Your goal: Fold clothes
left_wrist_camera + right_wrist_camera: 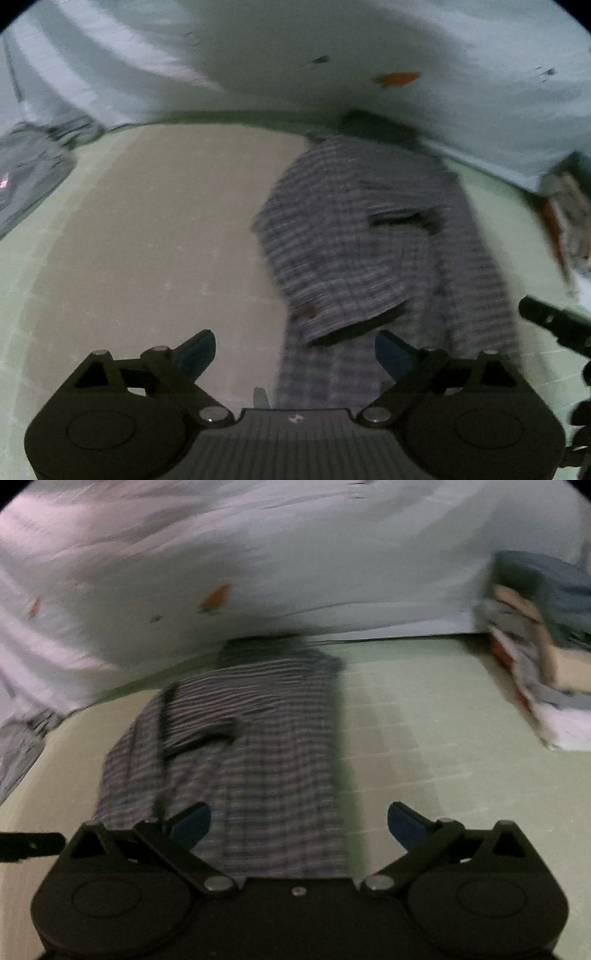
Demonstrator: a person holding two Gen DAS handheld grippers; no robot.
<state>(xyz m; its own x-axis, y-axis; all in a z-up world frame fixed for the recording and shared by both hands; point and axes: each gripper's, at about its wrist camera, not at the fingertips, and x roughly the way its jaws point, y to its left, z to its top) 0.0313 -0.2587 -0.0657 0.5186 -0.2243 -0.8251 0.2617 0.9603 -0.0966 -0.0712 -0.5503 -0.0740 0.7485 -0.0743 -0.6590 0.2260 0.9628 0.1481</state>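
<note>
Both grippers, left (294,350) and right (299,821), hang spread and empty over the near end of the striped shirt (236,760), lying narrow on the mat (424,738) — looks part-folded, needing a hem grab.

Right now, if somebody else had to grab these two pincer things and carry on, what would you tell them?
Left gripper: open, holding nothing, hovering at the near end of the striped shirt.
Right gripper: open, also empty, over the shirt's near edge.
The striped shirt lies on the pale green mat, already folded lengthwise into a narrow strip with a sleeve turned in on top.
A stack of folded clothes sits at the far right of the mat; a grey garment lies at the far left.
Left to do, probably: fold the strip end to end, then add it to the stack.
</note>
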